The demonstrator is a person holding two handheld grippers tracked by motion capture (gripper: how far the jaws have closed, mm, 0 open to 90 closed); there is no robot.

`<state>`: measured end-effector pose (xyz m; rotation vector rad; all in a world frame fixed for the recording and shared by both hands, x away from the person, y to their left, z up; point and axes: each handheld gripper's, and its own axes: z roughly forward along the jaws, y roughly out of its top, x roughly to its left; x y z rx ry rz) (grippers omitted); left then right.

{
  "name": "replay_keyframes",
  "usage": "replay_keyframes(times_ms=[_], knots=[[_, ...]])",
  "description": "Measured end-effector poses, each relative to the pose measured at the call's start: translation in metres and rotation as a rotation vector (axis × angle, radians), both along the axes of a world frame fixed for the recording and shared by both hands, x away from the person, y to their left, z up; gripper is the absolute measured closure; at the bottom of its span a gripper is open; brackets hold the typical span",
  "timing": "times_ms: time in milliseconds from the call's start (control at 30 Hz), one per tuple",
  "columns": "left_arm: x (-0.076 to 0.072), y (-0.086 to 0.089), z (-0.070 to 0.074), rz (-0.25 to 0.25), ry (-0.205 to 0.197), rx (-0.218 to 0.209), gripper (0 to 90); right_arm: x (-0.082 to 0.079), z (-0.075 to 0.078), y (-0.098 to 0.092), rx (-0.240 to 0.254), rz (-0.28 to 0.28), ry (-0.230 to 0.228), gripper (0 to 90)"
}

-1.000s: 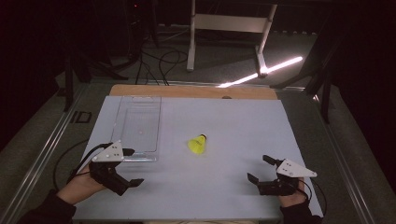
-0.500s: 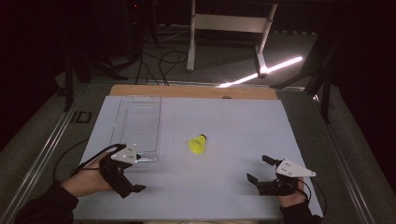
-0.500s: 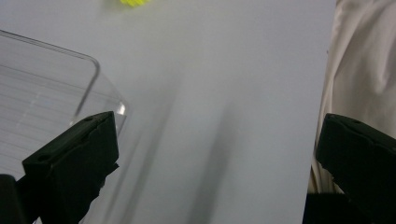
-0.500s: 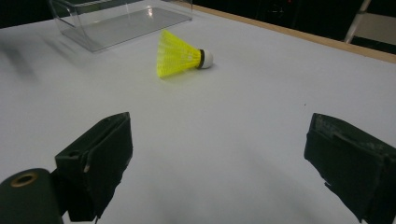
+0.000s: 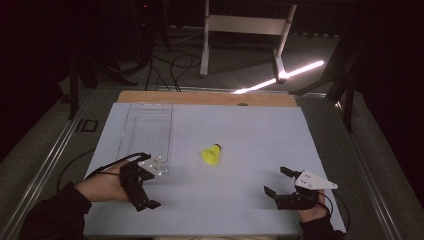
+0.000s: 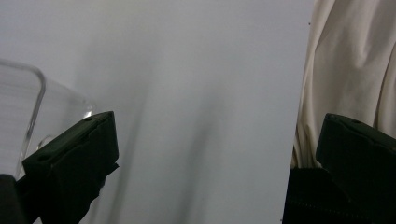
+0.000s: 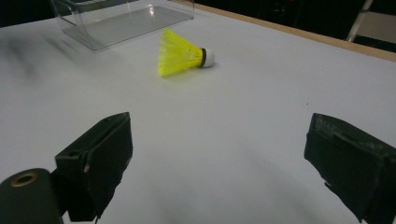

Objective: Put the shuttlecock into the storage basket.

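Note:
A yellow shuttlecock (image 5: pixel 212 153) (image 7: pixel 182 53) with a white cork lies on its side near the middle of the white table top (image 5: pixel 240 130). My left gripper (image 5: pixel 150 182) (image 6: pixel 210 140) is at the near left, just in front of the clear box (image 5: pixel 147 130). It is open, turned sideways, with only bare table between its jaws. My right gripper (image 5: pixel 276 180) (image 7: pixel 219 140) rests at the near right, open and empty. It faces the shuttlecock, which lies well ahead of it.
The clear plastic box (image 7: pixel 121 18) (image 6: pixel 23 107) stands empty at the far left of the table. A wooden strip (image 5: pixel 210 98) borders the far edge. Cream cloth (image 6: pixel 350 70) hangs at the table's near edge. Cables and a stand (image 5: pixel 245 30) are on the dark floor beyond.
My left gripper has shifted right along the box's near end and rolled over sideways. The right gripper and the shuttlecock have stayed put.

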<state>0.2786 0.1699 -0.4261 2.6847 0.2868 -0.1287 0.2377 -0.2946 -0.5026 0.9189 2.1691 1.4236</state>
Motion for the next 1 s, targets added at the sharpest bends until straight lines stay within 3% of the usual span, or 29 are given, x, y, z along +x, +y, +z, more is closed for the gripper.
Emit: replay_keyframes(times_ms=[267,700,1000], knots=[[0.008,-0.018,0.002,-0.037,0.03,0.0,0.0,0.0,0.0,0.0,0.0,0.003,0.002,8.2],[0.02,-0.046,0.011,-0.08,0.004,-0.02,0.0,0.0,0.0,0.0,0.002,0.007,0.004,8.2],[0.031,-0.062,0.02,-0.071,-0.013,-0.037,0.0,0.0,0.0,0.0,0.003,0.007,0.004,8.2]])
